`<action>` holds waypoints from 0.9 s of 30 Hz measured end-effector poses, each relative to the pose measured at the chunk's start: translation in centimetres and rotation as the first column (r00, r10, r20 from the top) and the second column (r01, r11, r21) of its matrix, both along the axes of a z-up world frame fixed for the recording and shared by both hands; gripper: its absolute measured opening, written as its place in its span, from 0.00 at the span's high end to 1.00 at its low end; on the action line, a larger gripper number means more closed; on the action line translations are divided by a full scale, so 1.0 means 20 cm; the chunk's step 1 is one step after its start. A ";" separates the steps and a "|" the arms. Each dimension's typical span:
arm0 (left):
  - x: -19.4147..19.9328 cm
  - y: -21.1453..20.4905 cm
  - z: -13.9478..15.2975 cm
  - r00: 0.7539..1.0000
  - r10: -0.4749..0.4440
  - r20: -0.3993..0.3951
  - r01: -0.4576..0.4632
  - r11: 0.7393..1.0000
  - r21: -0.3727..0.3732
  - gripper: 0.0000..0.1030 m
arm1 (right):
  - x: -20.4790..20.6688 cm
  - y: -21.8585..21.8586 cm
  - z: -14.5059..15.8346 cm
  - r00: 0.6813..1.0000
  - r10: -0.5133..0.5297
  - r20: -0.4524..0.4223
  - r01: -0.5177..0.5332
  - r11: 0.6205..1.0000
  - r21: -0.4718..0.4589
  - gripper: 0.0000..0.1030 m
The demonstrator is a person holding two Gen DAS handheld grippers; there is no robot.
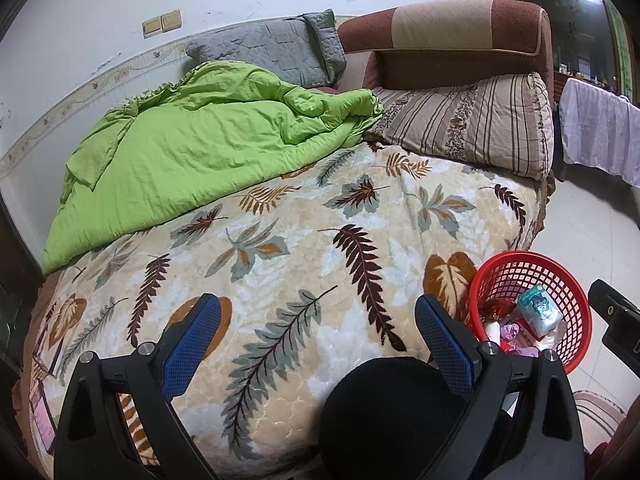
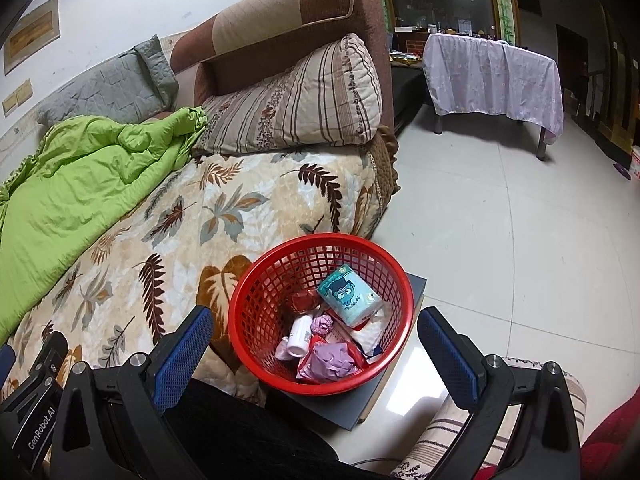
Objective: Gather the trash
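Beside the bed (image 2: 248,208), on a dark low stand (image 2: 384,384), sits the red basket (image 2: 256,300) w/ trash inside: tissue pack (image 2: 348,292), white bottle (image 2: 300,336), crumpled purple paper (image 2: 332,364), red wrapper (image 2: 302,300). My left hand-held gripper (image 1: 318,320) hangs over the leaf-print blanket (image 1: 280,240), spread wide, nothing in it. My right hand-held gripper (image 2: 316,332) is spread wide above the basket, also holding nothing. Green quilt (image 1: 180,152) lies bunched toward the wall.

1. "GenRobot.AI" runs in white letters along the black body of the left gripper (image 2: 34,400), seen at the lower left edge of the right wrist view.
2. The teal tissue pack (image 2: 349,294) in the red basket (image 2: 256,280) carries a cartoon face and a line of small print, too small to read.
3. Nothing else legible anywhere.
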State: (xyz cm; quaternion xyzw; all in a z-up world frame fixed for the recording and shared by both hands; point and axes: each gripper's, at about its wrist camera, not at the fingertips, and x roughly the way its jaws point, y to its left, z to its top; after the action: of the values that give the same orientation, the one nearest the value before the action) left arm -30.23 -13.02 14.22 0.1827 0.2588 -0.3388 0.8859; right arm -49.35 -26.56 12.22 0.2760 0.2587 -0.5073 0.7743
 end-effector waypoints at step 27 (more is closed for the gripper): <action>0.01 -0.03 -0.04 1.000 -0.013 -0.021 0.013 1.000 0.003 0.06 | 0.01 -0.03 -0.04 1.000 -0.007 -0.010 0.007 1.000 0.016 0.00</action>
State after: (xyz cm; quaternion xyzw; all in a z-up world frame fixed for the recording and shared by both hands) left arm -30.05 -13.68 13.43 0.1822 0.2671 -0.3462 0.8807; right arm -49.22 -27.24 11.49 0.2803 0.2657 -0.5092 0.7691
